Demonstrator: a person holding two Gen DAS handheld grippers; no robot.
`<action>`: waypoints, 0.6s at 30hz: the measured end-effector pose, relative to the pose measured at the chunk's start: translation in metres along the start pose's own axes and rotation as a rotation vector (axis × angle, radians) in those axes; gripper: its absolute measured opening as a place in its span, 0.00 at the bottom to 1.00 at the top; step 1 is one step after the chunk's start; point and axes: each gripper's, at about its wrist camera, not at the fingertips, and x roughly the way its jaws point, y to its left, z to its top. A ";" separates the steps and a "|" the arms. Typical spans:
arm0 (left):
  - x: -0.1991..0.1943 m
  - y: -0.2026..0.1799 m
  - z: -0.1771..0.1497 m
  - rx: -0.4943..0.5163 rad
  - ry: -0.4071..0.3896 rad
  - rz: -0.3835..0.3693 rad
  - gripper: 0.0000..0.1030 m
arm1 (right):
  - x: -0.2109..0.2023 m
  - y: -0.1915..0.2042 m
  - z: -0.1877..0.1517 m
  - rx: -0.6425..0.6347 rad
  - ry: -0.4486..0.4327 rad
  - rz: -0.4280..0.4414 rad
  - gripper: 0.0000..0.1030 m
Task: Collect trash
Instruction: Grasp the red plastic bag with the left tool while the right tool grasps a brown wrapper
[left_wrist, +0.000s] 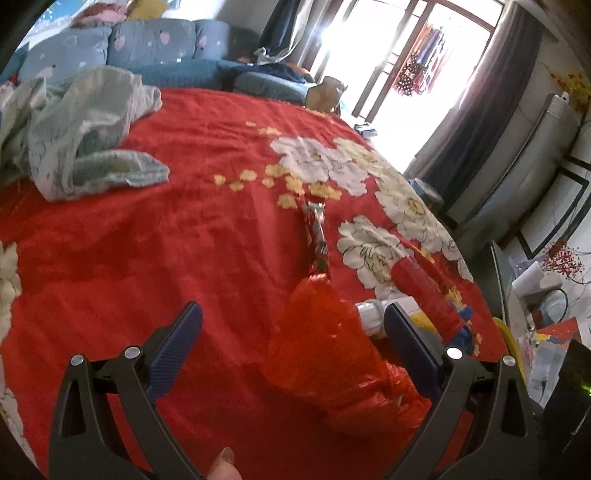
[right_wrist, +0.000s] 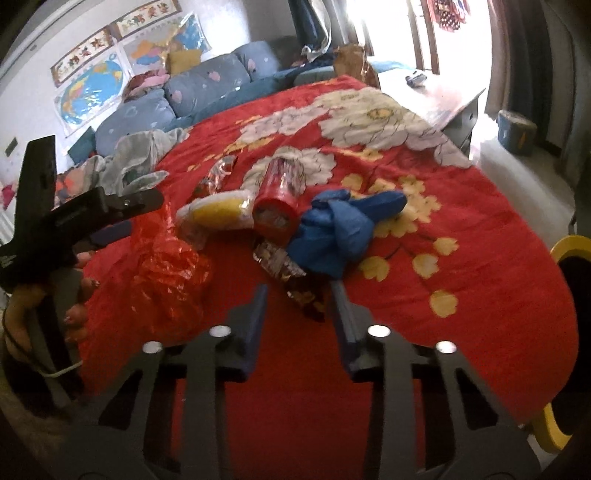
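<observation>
Your trash sits in a loose cluster on the red blanket (right_wrist: 461, 295): a crinkly wrapper (right_wrist: 291, 275) just ahead of the right gripper (right_wrist: 300, 295), touching a blue bag (right_wrist: 340, 229), with a red can (right_wrist: 279, 199) and yellow pack (right_wrist: 221, 210) behind it. Both grippers are spread wide and empty — the left gripper (left_wrist: 293, 321) hovers over the red bag (left_wrist: 325, 354). I judge the wrapper and bags feather-light, limp and slippery — so pinch a bunched fold, not a flat edge; the can looks stiff and likely to roll, so take it across its middle.
</observation>
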 end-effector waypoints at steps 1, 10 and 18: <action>0.002 0.001 -0.001 -0.004 0.007 -0.007 0.92 | 0.000 0.001 -0.001 -0.002 0.003 0.000 0.15; 0.005 0.004 -0.002 -0.035 0.027 -0.050 0.66 | -0.014 0.008 -0.007 -0.034 0.004 0.039 0.07; 0.001 -0.001 0.000 -0.019 0.033 -0.072 0.14 | -0.028 0.013 -0.005 -0.044 -0.006 0.069 0.06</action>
